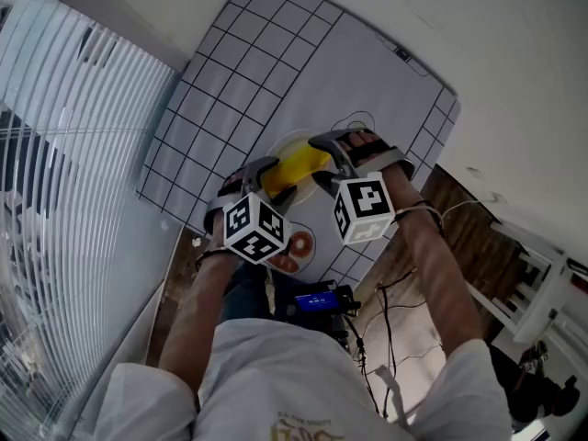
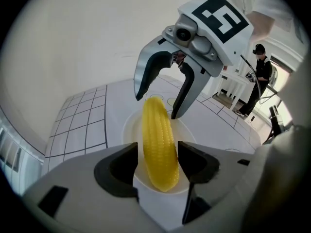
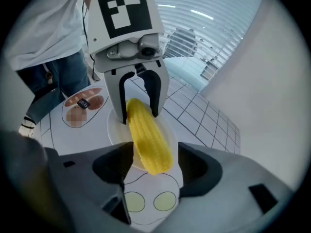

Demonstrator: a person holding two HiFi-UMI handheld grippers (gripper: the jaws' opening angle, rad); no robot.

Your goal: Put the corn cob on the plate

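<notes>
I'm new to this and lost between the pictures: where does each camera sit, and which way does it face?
Head view: on the person's head, facing steeply down at the corn cob on the plate; forearms, left tool and right tool show.
Left gripper view: rides the left tool, looking along its open jaws; the cob lies between them, the right tool opposite.
Right gripper view: rides the right tool, facing back toward the person's legs and the left tool.
Shared: both gripper views see the cob from opposite ends.
</notes>
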